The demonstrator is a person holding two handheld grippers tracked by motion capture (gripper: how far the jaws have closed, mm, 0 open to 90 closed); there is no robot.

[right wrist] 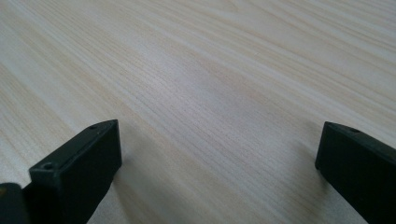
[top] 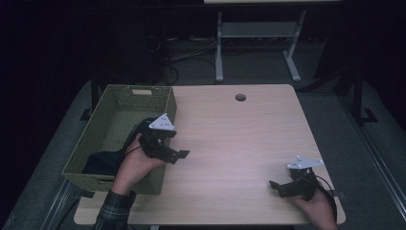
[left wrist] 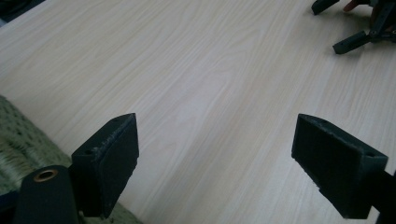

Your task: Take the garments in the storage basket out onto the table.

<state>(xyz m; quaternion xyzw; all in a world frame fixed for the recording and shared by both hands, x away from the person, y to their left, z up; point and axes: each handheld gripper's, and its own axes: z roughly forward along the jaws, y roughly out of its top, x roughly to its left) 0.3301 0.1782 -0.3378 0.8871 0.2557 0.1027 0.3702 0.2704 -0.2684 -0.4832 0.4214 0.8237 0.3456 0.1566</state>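
My left gripper point(top: 179, 154) hangs spread wide, pinching nothing, above the pale wooden table point(top: 239, 139). Just behind it sits the green woven rectangular basket point(top: 112, 127), dark cloth point(top: 103, 163) inside. My right gripper point(top: 274, 184), well apart, gapes too.

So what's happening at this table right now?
A person holds a black two-jaw gripper in each hand over a light wooden table. The left gripper hangs open at the near right corner of a green woven basket with dark cloth inside. The right gripper rests open near the table's front right corner. Neither holds anything.
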